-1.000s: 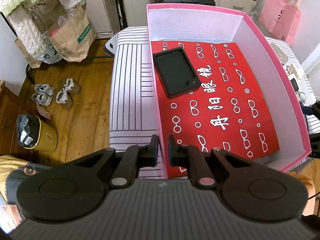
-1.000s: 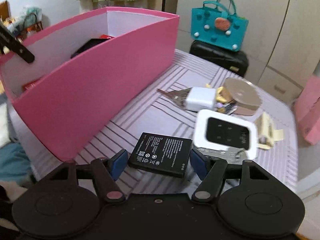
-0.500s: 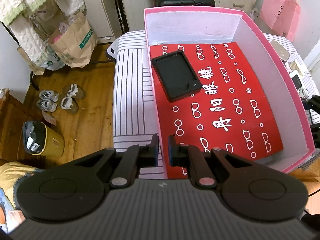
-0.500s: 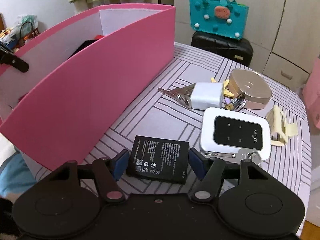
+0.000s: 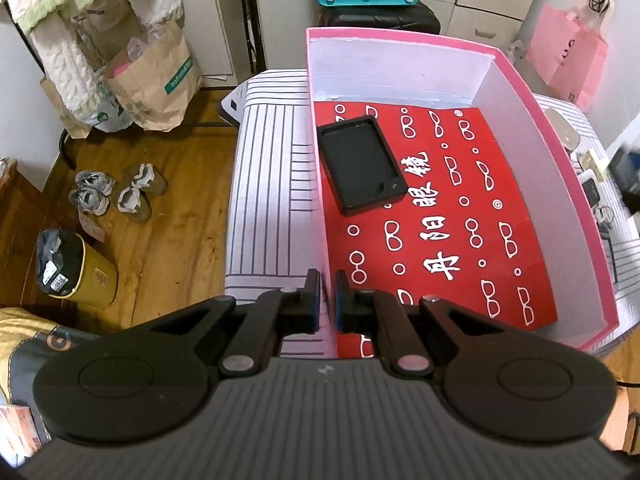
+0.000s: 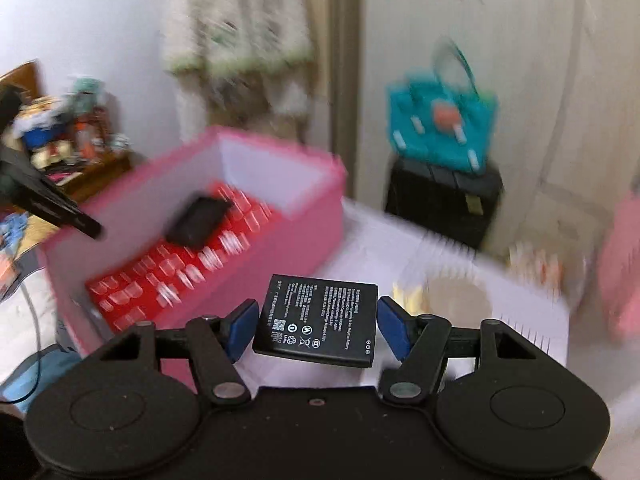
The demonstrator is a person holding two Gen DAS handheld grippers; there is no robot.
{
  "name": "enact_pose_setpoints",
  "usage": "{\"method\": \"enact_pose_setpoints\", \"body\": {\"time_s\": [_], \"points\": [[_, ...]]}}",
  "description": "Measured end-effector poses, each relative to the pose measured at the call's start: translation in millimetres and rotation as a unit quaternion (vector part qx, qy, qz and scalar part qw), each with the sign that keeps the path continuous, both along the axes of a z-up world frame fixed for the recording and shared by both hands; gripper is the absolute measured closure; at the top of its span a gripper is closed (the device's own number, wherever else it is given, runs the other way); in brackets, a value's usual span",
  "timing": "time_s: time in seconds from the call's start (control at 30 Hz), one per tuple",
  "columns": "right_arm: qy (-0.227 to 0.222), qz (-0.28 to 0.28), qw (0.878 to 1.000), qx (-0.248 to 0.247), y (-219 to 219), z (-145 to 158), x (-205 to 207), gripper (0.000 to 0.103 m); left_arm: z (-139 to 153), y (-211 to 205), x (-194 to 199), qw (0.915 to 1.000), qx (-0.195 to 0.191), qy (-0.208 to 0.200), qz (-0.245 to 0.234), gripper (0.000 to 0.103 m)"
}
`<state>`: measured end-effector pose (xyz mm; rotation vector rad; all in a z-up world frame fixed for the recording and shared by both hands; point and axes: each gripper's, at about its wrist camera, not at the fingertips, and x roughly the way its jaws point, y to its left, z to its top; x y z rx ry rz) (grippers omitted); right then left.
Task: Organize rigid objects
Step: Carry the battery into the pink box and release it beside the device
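A pink box (image 5: pixel 560 184) with a red printed sheet on its floor stands on the striped table (image 5: pixel 268 184). A black phone case (image 5: pixel 362 164) lies inside it, also seen in the blurred right wrist view (image 6: pixel 198 220). My left gripper (image 5: pixel 326 300) is shut on the box's near left wall. My right gripper (image 6: pixel 318 320) is shut on a black phone battery (image 6: pixel 320 320) and holds it in the air, to the right of the box (image 6: pixel 280 248).
Small items lie on the table right of the box: a beige case (image 5: pixel 564 134) and others, blurred. A teal bag (image 6: pixel 440 132) sits on a black suitcase (image 6: pixel 444 200) behind the table. Shoes (image 5: pixel 116 192) and a bin (image 5: pixel 72 268) are on the wooden floor at left.
My right gripper has lifted the battery off the table and swung up toward the box. My left gripper stays clamped on the box wall, its view shifted slightly.
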<state>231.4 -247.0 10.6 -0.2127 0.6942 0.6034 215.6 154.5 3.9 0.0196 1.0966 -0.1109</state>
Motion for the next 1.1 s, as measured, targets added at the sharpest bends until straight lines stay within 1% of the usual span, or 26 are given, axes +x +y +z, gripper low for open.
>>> {"method": "enact_pose_setpoints", "body": {"time_s": [0.07, 0.13, 0.2, 0.3, 0.43, 0.53, 0.6, 0.63, 0.67, 0.7, 0.73, 0.77, 0.8, 0.87, 1.0, 1.1], "points": [[-0.024, 0.037, 0.999, -0.008, 14.4, 18.6, 0.1, 0.033, 0.4, -0.6, -0.2, 1.0, 0.001, -0.001, 0.0, 0.097], [-0.034, 0.074, 0.996, -0.022, 33.4, 28.4, 7.7, 0.033, -0.6, -2.3, 0.1, 1.0, 0.003, 0.0, -0.002, 0.097], [-0.032, 0.117, 0.992, -0.039, 60.6, 31.6, 16.3, 0.033, -1.4, -3.4, 0.7, 1.0, 0.006, -0.001, -0.004, 0.097], [-0.007, 0.155, 0.986, -0.061, 98.1, 22.0, 40.3, 0.033, -0.9, -0.9, 1.9, 1.0, -0.002, 0.001, -0.001, 0.097], [0.024, 0.187, 0.976, -0.11, 150.6, -9.2, 73.7, 0.033, -0.3, 1.8, 0.8, 1.0, -0.008, -0.001, 0.0, 0.097], [0.047, 0.199, 0.968, -0.149, 174.1, -26.4, 92.8, 0.033, -0.5, 0.9, 0.2, 1.0, -0.005, -0.003, -0.006, 0.097], [0.067, 0.193, 0.964, -0.173, 187.7, -38.2, 106.3, 0.033, -0.5, 0.6, 0.3, 0.9999, -0.005, -0.003, -0.008, 0.097], [0.08, 0.176, 0.963, -0.186, 192.3, -43.9, 114.0, 0.033, -0.4, 0.9, 0.3, 0.9999, -0.005, -0.003, -0.01, 0.097], [0.084, 0.161, 0.963, -0.2, 197.5, -48.9, 119.5, 0.033, -0.4, 1.2, 0.3, 0.9999, -0.007, -0.003, -0.012, 0.096], [0.079, 0.157, 0.961, -0.214, 199.3, -51.5, 121.2, 0.033, -0.6, 1.6, 0.5, 0.9998, -0.011, -0.002, -0.016, 0.096], [0.068, 0.16, 0.957, -0.231, 204.0, -55.7, 122.3, 0.033, -1.0, 1.9, 0.4, 0.9997, -0.015, -0.002, -0.02, 0.095], [0.067, 0.162, 0.954, -0.242, 207.2, -59.1, 123.7, 0.033, -1.2, 2.3, 0.0, 0.9996, -0.016, -0.002, -0.023, 0.095], [0.083, 0.157, 0.954, -0.243, 209.0, -62.4, 127.3, 0.033, -1.4, 2.4, 0.0, 0.9996, -0.015, -0.002, -0.025, 0.095], [0.127, 0.132, 0.957, -0.225, 209.1, -66.1, 136.6, 0.033, -1.6, 3.8, 0.5, 0.9995, -0.017, -0.002, -0.027, 0.095], [0.202, 0.049, 0.963, -0.17, 202.2, -76.1, 154.5, 0.033, -2.4, 8.3, 1.5, 0.9992, -0.028, -0.001, -0.029, 0.094], [0.242, 0.007, 0.962, -0.122, 192.4, -77.8, 159.7, 0.035, -3.6, 8.3, 1.1, 0.999, -0.03, -0.003, -0.032, 0.094]]}}
